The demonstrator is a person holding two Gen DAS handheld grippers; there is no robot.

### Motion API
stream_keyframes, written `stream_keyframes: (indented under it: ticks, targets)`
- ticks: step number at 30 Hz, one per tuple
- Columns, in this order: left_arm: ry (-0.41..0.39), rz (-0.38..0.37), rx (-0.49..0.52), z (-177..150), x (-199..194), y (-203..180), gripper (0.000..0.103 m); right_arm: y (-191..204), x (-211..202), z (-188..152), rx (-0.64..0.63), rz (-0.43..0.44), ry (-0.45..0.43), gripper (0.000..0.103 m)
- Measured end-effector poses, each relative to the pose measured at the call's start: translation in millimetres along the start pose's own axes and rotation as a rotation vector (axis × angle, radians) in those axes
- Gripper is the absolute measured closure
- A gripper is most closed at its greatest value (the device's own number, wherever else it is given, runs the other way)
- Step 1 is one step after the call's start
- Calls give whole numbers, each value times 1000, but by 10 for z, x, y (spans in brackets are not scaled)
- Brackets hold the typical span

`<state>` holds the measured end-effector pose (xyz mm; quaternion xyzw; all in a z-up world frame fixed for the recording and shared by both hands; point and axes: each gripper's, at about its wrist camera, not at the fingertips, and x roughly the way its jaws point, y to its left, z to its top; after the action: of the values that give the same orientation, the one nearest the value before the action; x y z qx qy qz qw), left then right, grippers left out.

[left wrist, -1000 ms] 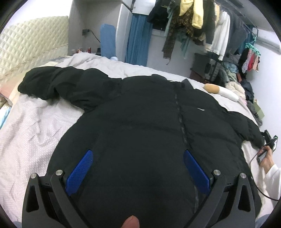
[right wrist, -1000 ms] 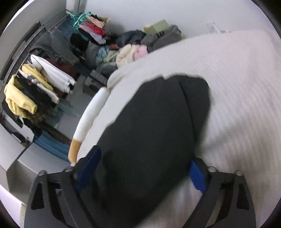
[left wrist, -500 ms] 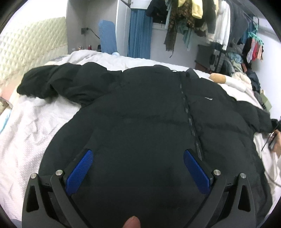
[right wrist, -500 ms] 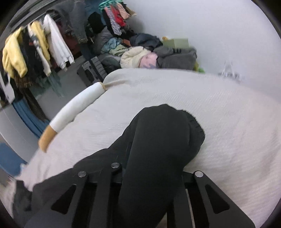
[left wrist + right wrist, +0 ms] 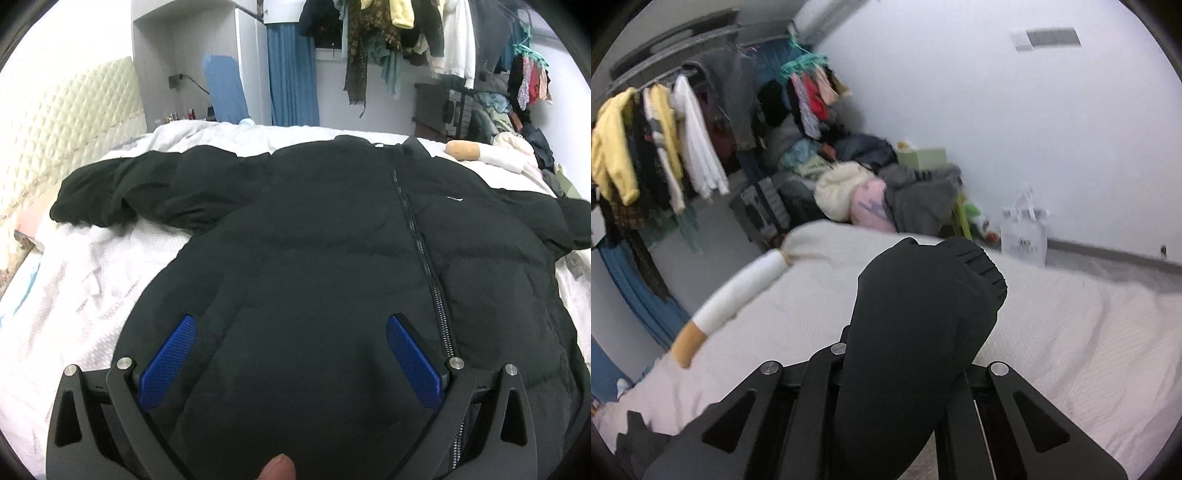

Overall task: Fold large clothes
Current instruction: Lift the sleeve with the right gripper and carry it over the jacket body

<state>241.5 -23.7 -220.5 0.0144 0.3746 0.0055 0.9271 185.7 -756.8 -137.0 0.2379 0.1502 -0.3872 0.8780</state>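
Note:
A large black puffer jacket lies front up on the white bed, zip closed, one sleeve stretched out to the left. My left gripper is open, its blue pads hovering over the jacket's lower body. My right gripper is shut on the jacket's other sleeve and holds its ribbed cuff lifted above the bed. That raised sleeve also shows in the left wrist view at the right edge.
A long white and tan bolster lies on the bed's far edge. A rail of hanging clothes and a heap of clothes stand beyond the bed. A padded headboard is at left. A white bag stands by the wall.
My right gripper closed on the sleeve and lifted it off the bed. The left gripper stayed open and tilted its view up over the jacket.

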Motion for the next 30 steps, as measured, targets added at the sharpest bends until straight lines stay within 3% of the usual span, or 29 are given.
stream_keyframes:
  ticks: [8, 15, 22, 30]
  targets:
    - [-55, -27, -9, 82, -276, 110, 0, 660, -905, 525, -98, 154, -119, 97]
    - [-76, -56, -13, 41, -492, 204, 0, 1437, -1710, 705, -174, 264, -179, 95]
    - [-116, -79, -2, 16, -743, 303, 0, 2428, -2591, 558, -298, 394, -254, 93]
    - [-136, -73, 24, -20, -848, 325, 0, 3448, -3193, 68, -369, 557, -260, 91]
